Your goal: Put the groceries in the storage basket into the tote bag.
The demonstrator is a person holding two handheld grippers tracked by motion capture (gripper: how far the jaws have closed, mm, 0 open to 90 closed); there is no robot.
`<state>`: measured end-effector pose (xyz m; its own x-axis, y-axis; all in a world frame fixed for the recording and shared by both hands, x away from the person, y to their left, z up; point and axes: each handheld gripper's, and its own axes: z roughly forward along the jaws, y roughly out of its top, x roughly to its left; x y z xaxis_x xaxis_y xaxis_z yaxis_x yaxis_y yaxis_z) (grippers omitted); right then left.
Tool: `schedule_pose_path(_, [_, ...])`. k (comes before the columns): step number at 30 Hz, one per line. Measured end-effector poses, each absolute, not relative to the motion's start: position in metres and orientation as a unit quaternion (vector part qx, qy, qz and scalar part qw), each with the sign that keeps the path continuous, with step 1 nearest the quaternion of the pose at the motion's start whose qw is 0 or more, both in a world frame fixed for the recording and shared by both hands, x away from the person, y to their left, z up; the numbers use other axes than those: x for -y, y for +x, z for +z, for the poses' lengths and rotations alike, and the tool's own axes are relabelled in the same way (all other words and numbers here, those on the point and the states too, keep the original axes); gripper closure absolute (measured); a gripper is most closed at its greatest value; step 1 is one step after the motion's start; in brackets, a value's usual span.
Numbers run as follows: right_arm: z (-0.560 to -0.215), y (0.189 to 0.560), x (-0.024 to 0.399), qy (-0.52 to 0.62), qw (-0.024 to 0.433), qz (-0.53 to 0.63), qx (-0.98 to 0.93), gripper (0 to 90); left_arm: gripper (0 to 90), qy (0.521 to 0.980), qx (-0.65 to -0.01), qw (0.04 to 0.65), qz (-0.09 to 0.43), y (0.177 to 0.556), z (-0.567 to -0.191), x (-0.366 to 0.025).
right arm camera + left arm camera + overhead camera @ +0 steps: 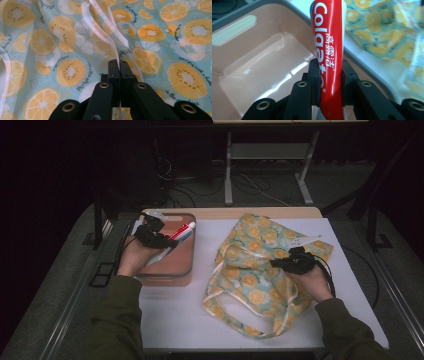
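While both claws grip, your hands sit apart.
Left gripper point(331, 75) clamps toothpaste tube point(329, 45) over pink bin point(175, 265); right gripper point(119, 67) pinches fruit-print bag point(62, 50) edge.

Dim, dark-edged high view; gripper views bright, with glare streaking the toothpaste tube point(329, 50).

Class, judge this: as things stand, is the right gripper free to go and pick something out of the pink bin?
Probably not yet. The right gripper is shut on the fruit-print bag, pinching its white trim, and the left gripper holds the toothpaste tube over the pink bin.
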<state>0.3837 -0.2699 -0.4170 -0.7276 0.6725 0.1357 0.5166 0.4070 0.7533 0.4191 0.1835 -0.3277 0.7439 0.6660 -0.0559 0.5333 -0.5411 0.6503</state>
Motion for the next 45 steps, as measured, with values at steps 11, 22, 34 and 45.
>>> schedule_pose_path(11, [-0.417,0.384,0.269,0.357,0.096,0.411,-0.834,89.5,74.0,0.889,-0.285,0.348,0.088,0.389,-0.324,-0.151])
schedule_pose_path(22, [-0.416,0.383,0.269,0.355,0.096,0.411,-0.834,89.5,74.1,0.899,-0.235,0.362,0.068,0.362,-0.33,-0.111])
schedule_pose_path(34, [-0.416,0.383,0.27,0.358,0.095,0.412,-0.833,89.5,74.3,0.911,-0.2,0.356,0.056,0.342,-0.343,-0.061])
schedule_pose_path(45, [-0.415,0.383,0.27,0.357,0.098,0.415,-0.831,89.5,74.3,0.926,-0.176,0.333,0.04,0.338,-0.368,-0.009])
